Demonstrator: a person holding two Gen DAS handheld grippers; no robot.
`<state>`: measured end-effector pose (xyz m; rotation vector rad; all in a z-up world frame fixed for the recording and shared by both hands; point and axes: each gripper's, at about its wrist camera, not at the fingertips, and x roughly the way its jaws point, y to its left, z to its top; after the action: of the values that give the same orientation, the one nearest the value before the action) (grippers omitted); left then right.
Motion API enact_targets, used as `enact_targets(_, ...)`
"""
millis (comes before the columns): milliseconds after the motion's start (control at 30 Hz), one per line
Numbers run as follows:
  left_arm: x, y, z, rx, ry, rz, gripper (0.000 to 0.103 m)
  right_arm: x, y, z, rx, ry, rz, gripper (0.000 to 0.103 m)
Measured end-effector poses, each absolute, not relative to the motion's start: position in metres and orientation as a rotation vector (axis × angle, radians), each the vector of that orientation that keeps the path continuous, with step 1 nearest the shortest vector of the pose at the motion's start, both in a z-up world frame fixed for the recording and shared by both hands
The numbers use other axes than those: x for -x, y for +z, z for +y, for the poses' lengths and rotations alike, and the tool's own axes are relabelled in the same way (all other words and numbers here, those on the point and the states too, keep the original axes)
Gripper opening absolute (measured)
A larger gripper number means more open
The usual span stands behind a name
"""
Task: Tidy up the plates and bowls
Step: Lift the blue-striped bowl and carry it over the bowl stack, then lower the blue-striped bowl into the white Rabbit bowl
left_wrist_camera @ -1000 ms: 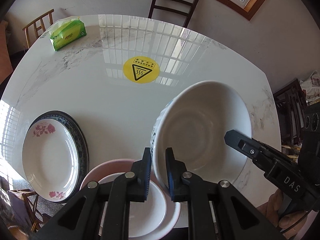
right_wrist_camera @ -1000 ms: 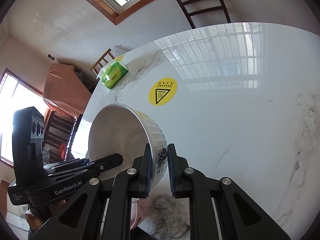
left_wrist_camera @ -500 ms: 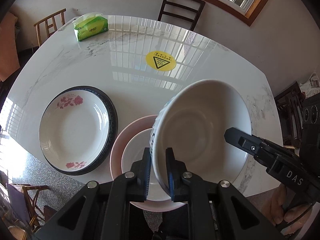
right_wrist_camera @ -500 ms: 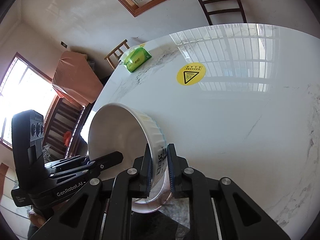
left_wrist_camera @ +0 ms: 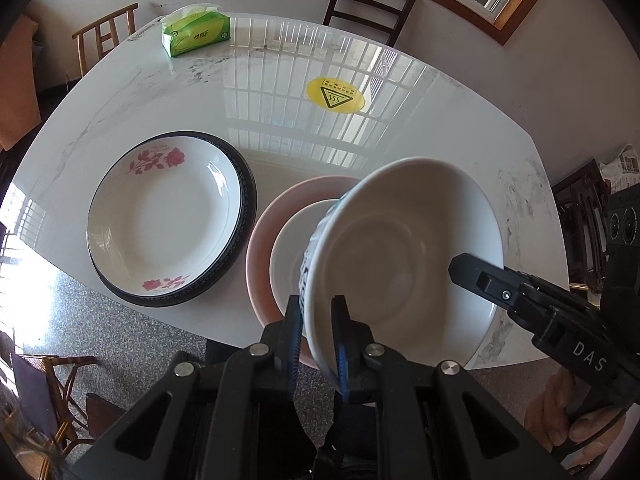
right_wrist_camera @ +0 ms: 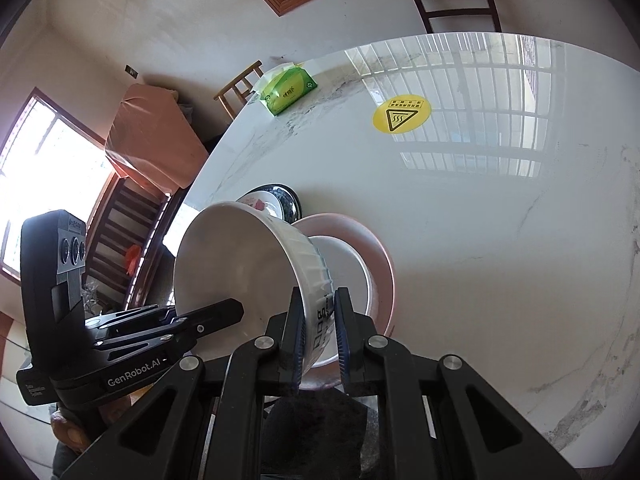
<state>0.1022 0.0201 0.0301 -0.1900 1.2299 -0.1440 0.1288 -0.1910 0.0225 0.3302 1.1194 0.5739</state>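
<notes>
Marble table [left_wrist_camera: 132,92] under bright window glare, tissue pack [left_wrist_camera: 196,34] and yellow warning sticker [left_wrist_camera: 335,95] far beyond the jaws; floral plate [left_wrist_camera: 164,216] on a dark-rimmed plate off to the left of the left jaws.

Both grippers clamp one big white bowl [left_wrist_camera: 404,256] by its rim — left gripper [left_wrist_camera: 316,332] on the near edge, right gripper [right_wrist_camera: 316,328] on the opposite edge; each pair of jaws nearly closed, one finger inside the wall and one outside. Bowl hangs tilted in the air, mouth tipped toward the left camera.

Just past and below the jaws: pink plate [left_wrist_camera: 264,240] with a smaller white bowl [left_wrist_camera: 292,248] on it — likely the stack target.

To do it well, my judgement: level the bowl first; centre it over the small bowl; lower both hands together; release only once it sits, since glazed rims slip and a one-sided drop could chip or skate.
</notes>
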Motion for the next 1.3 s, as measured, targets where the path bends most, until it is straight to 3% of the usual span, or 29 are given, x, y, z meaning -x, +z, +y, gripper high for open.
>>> enact_targets(1300, -0.098, 0.01, 0.02, 0.146, -0.126, 1.236, 0.015, -0.121, 0.005, -0.181, -0.324, 0.545, 1.164, 0.014)
